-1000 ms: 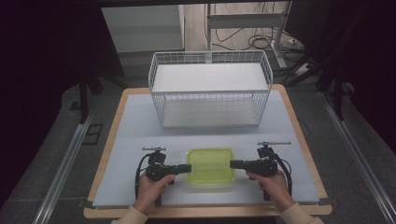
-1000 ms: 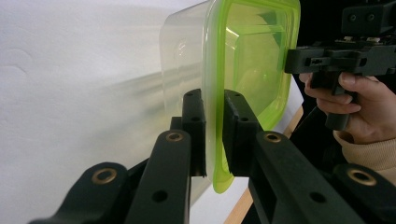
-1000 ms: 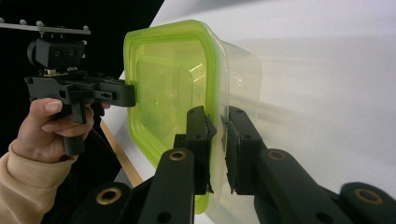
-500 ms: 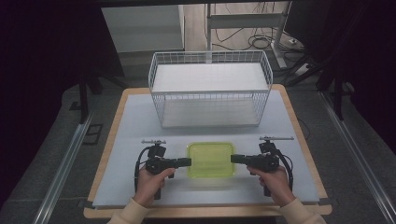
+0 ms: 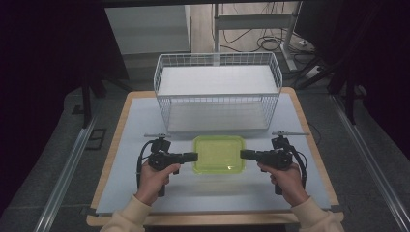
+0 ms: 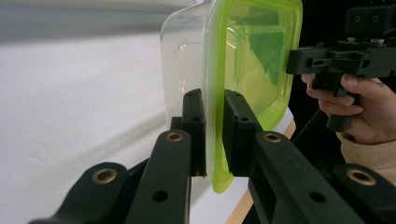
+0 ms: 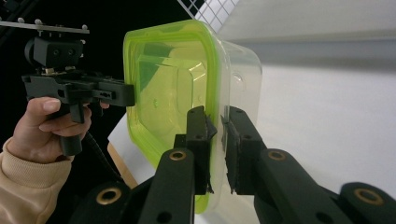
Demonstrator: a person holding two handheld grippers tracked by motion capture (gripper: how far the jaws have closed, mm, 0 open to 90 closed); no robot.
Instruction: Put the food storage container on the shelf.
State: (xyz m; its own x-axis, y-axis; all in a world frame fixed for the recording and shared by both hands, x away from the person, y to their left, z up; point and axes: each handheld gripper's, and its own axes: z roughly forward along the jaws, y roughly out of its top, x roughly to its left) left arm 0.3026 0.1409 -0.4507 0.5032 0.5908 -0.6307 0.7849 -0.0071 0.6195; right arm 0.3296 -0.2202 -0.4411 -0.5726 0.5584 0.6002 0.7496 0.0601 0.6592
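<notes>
Clear plastic container [image 5: 218,153] with green lid, contents unclear, left gripper [image 5: 192,156] and right gripper [image 5: 245,154] fingers clamped on its rim.

A wooden-edged table [image 5: 309,130] carries a white wire basket [image 5: 217,92].

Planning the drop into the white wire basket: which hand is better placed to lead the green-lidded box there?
Neither clearly, so move both together. The left gripper and right gripper clamp opposite rims of the green-lidded clear plastic box, centred before the white wire basket.
</notes>
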